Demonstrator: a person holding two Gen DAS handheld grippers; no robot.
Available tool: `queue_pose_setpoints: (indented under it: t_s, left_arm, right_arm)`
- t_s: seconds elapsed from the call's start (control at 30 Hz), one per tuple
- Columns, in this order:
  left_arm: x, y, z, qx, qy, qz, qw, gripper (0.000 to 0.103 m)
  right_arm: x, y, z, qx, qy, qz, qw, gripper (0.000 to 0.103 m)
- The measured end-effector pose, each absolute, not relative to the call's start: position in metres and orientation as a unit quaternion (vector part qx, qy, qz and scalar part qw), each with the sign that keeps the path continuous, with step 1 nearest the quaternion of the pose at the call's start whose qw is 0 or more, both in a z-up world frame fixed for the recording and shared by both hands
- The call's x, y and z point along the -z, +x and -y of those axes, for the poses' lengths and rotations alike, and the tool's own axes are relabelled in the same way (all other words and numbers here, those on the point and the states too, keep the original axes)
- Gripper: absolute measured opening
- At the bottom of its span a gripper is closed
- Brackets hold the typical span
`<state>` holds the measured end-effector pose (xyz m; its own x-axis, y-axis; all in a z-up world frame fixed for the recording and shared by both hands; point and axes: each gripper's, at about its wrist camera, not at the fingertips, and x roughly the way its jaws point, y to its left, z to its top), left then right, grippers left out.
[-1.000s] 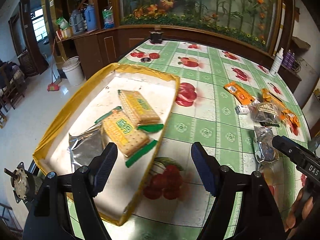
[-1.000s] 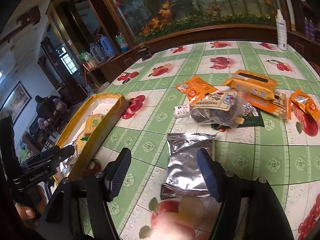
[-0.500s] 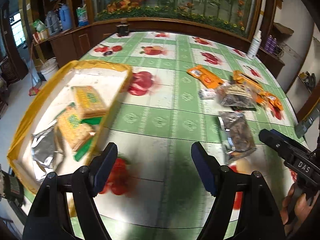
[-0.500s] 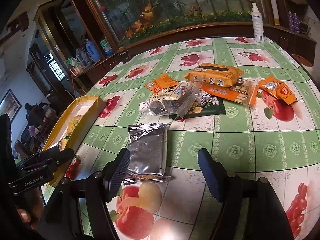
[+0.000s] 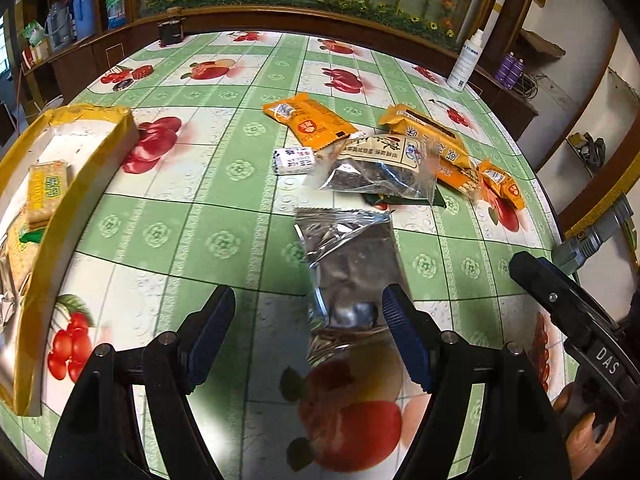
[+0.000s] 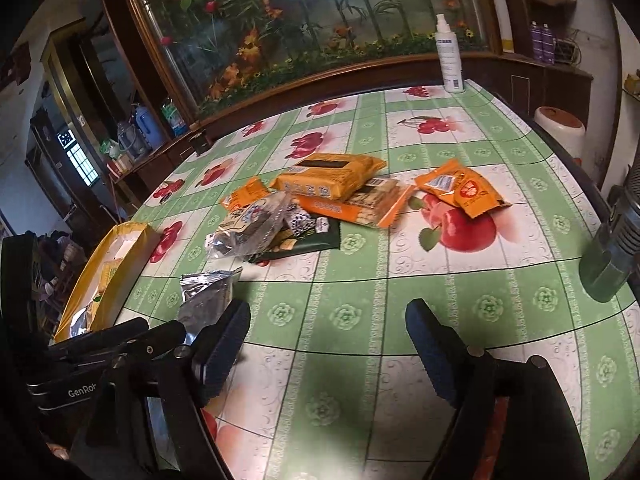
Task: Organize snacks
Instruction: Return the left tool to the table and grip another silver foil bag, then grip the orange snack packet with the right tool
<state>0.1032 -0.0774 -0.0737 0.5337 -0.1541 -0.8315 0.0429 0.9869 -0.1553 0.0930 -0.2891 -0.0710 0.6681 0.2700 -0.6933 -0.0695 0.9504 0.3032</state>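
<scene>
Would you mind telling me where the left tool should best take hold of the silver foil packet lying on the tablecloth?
Probably across its narrow width, near the lower end. The silver foil packet lies flat, long axis running away from the left tool, whose open fingers sit just left of it. Come from above, shifted right to straddle both long edges; the crimped ends look too flat to pinch.

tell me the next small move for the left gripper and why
Probably ease the left gripper forward and down so its jaws straddle the silver foil packet, then close. The jaws are open with nothing in them, and the packet lies flat on the table just ahead, nearest of the loose snacks, while the yellow tray already holds others.
</scene>
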Motion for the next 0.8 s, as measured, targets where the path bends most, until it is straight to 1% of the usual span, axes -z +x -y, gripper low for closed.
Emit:
queue_pose_setpoints:
  t_s: [0.17,0.5,0.8]
  left_arm:
    - [0.078,0.114,0.092,0.057,-0.055,-0.485,0.871,0.076]
    - [0.093,0.134,0.103,0.038,-0.057,-0.495,0.866,0.076]
    - [0.098,0.139,0.105,0.011,-0.007,-0.476,0.879,0.076]
  right_arm:
    - [0.072,0.103,0.311,-0.074,0.124,-0.394,0.908,0.086]
    - [0.08,0.158,0.354,-0.032,0.095,-0.399,0.911,0.086]
    - [0.096,0.217,0.362,-0.02,0.042,-0.432,0.901,0.086]
